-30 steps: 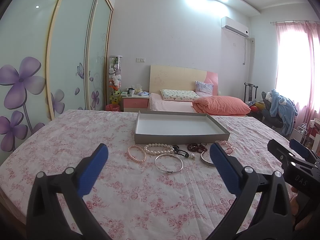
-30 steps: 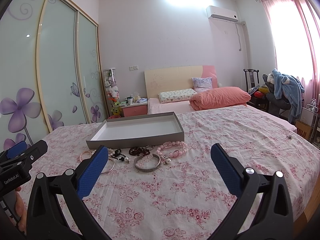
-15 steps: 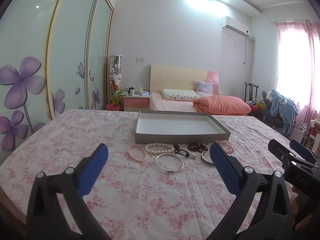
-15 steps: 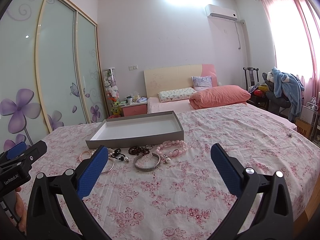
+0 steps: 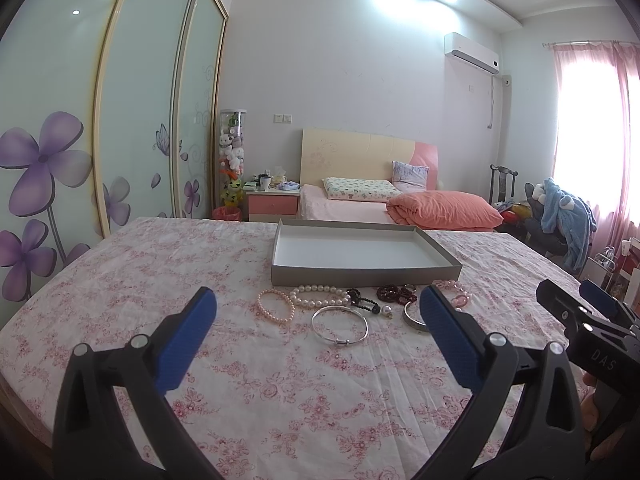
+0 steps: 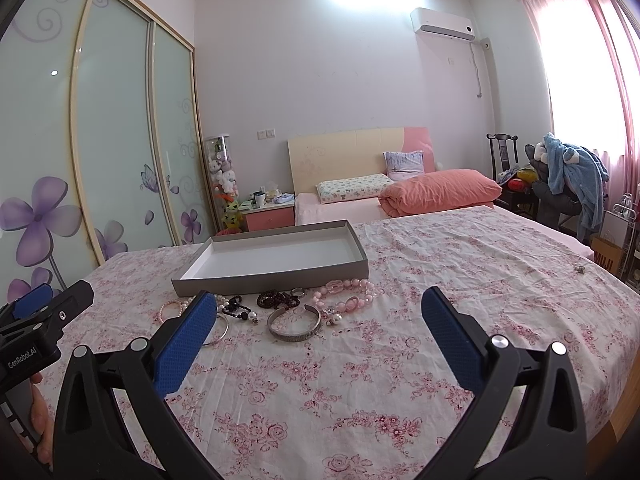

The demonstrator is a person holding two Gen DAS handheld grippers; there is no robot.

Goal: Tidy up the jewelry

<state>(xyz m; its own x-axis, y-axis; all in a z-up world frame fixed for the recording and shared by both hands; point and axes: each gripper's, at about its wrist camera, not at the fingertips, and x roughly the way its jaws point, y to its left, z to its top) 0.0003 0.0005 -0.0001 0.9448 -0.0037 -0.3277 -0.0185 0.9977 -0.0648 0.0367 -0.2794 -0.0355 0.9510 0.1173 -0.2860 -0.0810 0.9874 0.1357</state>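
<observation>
A grey tray with a white inside stands on the floral cloth; it also shows in the right wrist view. In front of it lies jewelry: a pink bead bracelet, a pearl strand, a thin silver bangle, dark beads and a silver cuff, with a chunky pink bracelet. My left gripper is open and empty, short of the jewelry. My right gripper is open and empty, to the right of it.
The floral cloth covers a wide flat surface. A small metal piece lies far right on it. Behind are a bed with an orange quilt, a nightstand, sliding wardrobe doors at left and a chair with clothes.
Both grippers have drifted very slightly; the views are almost the same. Nothing was taken hold of or moved.
</observation>
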